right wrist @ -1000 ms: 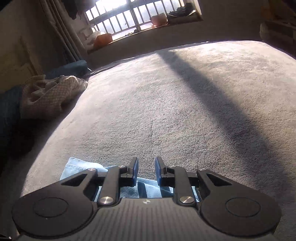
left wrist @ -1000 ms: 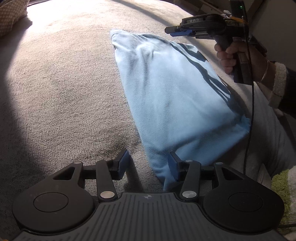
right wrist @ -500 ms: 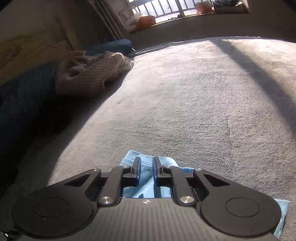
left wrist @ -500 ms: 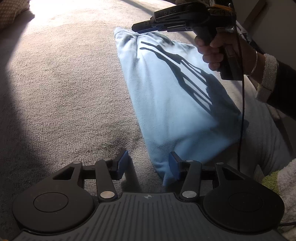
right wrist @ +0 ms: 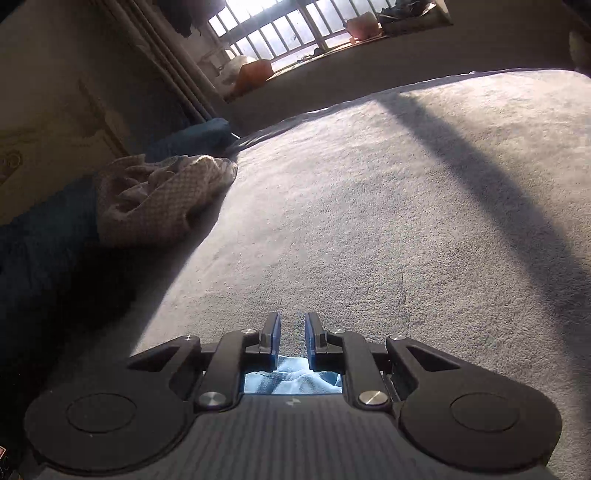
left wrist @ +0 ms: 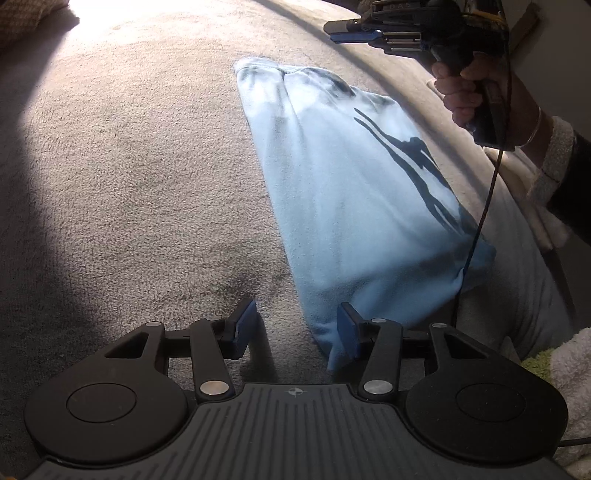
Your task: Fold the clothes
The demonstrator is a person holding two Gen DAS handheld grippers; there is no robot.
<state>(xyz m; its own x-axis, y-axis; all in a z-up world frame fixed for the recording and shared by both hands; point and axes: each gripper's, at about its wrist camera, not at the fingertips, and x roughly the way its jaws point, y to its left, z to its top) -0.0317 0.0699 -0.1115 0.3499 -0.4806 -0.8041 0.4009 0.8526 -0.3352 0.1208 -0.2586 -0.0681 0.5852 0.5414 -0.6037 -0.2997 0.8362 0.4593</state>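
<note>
A folded light blue garment (left wrist: 354, 206) lies flat on the grey plush cover (left wrist: 147, 166), running from the near right to the far middle. My left gripper (left wrist: 295, 328) stands open low over the cover, and the garment's near corner lies against its right finger (left wrist: 347, 332). My right gripper (left wrist: 351, 31), held in a hand (left wrist: 461, 88), hovers above and beyond the garment's far end, clear of it. In the right wrist view its fingers (right wrist: 293, 334) stand a narrow gap apart with nothing between them. A bit of the blue garment (right wrist: 295, 380) shows beneath.
A crumpled patterned cloth (right wrist: 162, 199) and a dark blue cloth (right wrist: 48, 240) lie at the left edge of the cover. A barred window (right wrist: 295, 33) is at the far end. A green and white fluffy towel (left wrist: 565, 365) sits near right. A cable (left wrist: 480, 206) hangs over the garment.
The right gripper swung left over the garment's far corner, then rose and drew back to the right, off the cloth. The left gripper has stayed still and open.
</note>
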